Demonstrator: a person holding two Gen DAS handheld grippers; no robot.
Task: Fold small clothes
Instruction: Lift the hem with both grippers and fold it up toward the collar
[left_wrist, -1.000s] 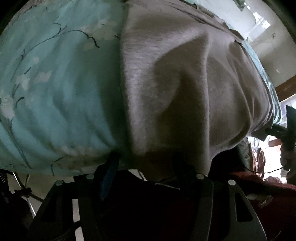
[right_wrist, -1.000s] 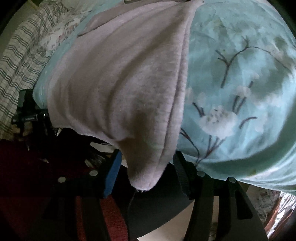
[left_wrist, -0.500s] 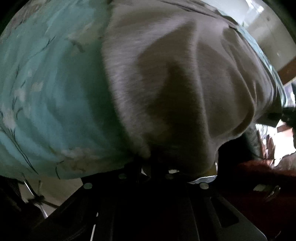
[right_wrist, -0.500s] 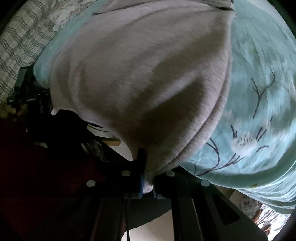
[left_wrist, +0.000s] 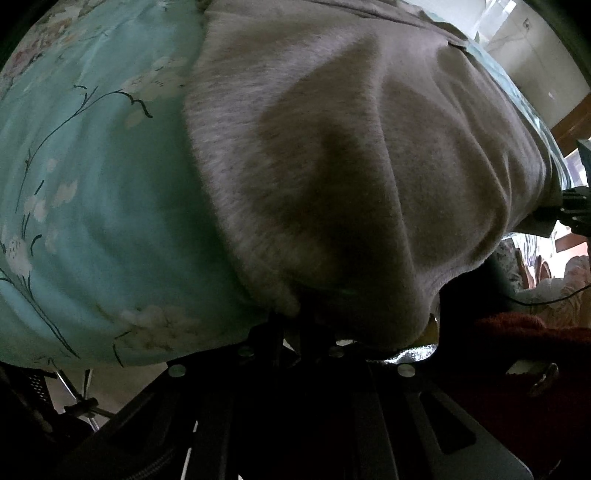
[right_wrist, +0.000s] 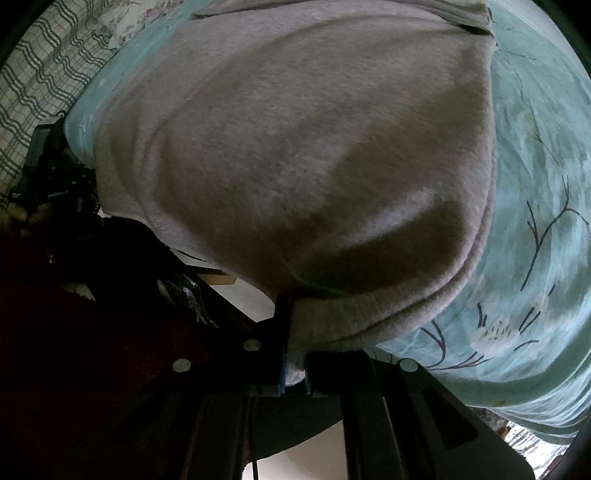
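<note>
Both claws are clamped on the near hem of one grey garment (left_wrist: 332, 177). It is soft, fuzzy knit cloth, lying spread on a bed covered by a teal sheet (left_wrist: 92, 206) printed with white blossoms and thin dark branches. Its near edge is lifted off the bed, and the cloth bulges and creases towards each grip. The left claw (left_wrist: 306, 332) has its jaws together on a bunched fold of the hem, though the pads are lost in shadow. The right claw (right_wrist: 295, 365) pinches the doubled hem tightly between its blue-edged pads (right_wrist: 282, 363), a small tuft of cloth showing between them. A checked blanket (right_wrist: 40, 81) lies beyond the sheet.
</note>
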